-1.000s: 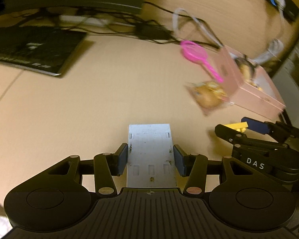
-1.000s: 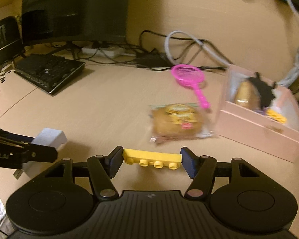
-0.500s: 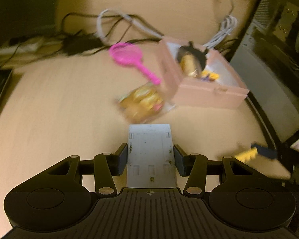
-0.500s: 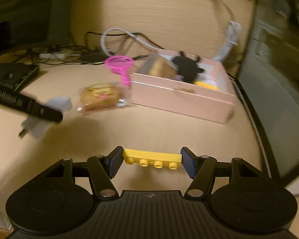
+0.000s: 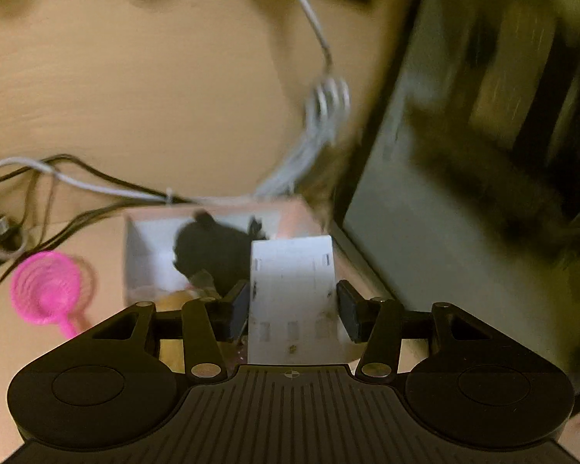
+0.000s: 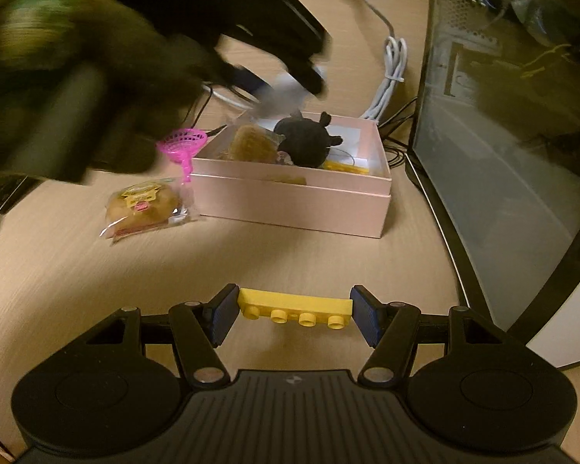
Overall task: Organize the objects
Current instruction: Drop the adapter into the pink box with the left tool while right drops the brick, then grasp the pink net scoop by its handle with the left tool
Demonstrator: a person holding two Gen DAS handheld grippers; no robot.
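My left gripper (image 5: 292,305) is shut on a white charger block (image 5: 292,290) and holds it over the pink box (image 5: 150,255). The box (image 6: 290,201) holds a black plush toy (image 6: 305,143), a wrapped snack and a yellow piece. In the right wrist view the left gripper (image 6: 290,77) shows blurred above the box's far side. My right gripper (image 6: 294,311) is shut on a yellow toy brick (image 6: 294,306), above the desk in front of the box. A wrapped bun (image 6: 145,208) lies left of the box. A pink toy net (image 6: 181,143) lies by the box's left end.
A computer case with a glass side (image 6: 514,154) stands right of the box. White and black cables (image 6: 390,77) run behind the box. A keyboard corner (image 6: 0,193) is at the far left.
My left gripper has swung right and forward with the charger block, from over the open desk to above the pink box. My right gripper has come nearer the box, holding the brick.
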